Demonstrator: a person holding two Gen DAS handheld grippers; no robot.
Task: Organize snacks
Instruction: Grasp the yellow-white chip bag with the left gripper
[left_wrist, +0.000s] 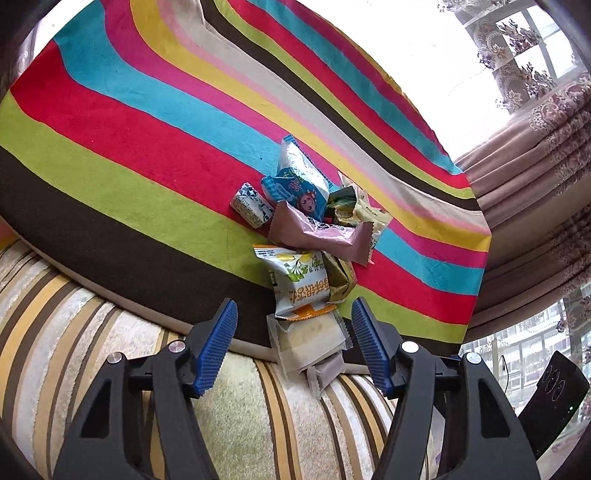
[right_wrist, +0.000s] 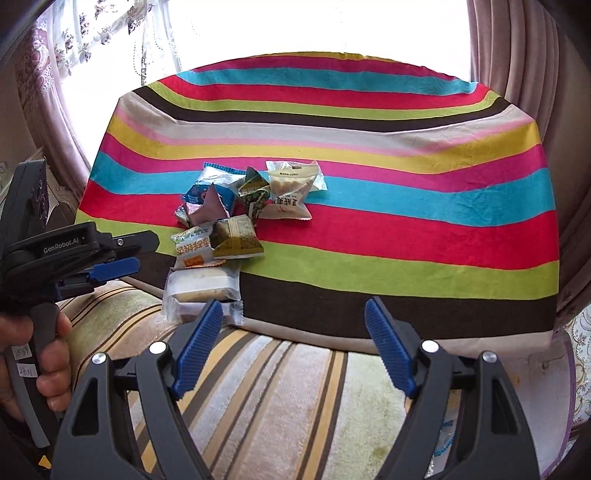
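A heap of wrapped snacks lies on the striped cloth (left_wrist: 129, 129). It holds a blue packet (left_wrist: 295, 184), a pink packet (left_wrist: 317, 232), a white-and-orange packet (left_wrist: 299, 280) and a clear pastry packet (left_wrist: 306, 339) at the cloth's near edge. My left gripper (left_wrist: 294, 314) is open above that near end, and the clear packet shows between its jaws without touching the pads. The right wrist view shows the same heap, with a white biscuit packet (right_wrist: 291, 192) and an olive packet (right_wrist: 236, 236). My right gripper (right_wrist: 293, 308) is open and empty, to the right of the clear packet (right_wrist: 203, 284). The left gripper (right_wrist: 144, 254) comes in from the left.
Beige and brown striped upholstery (right_wrist: 277, 387) lies under both grippers, in front of the cloth (right_wrist: 406, 221). Curtains (left_wrist: 535, 166) hang behind and to the sides. A black device (left_wrist: 554, 398) stands at the right of the left wrist view. A person's hand (right_wrist: 51, 369) grips the left gripper's handle.
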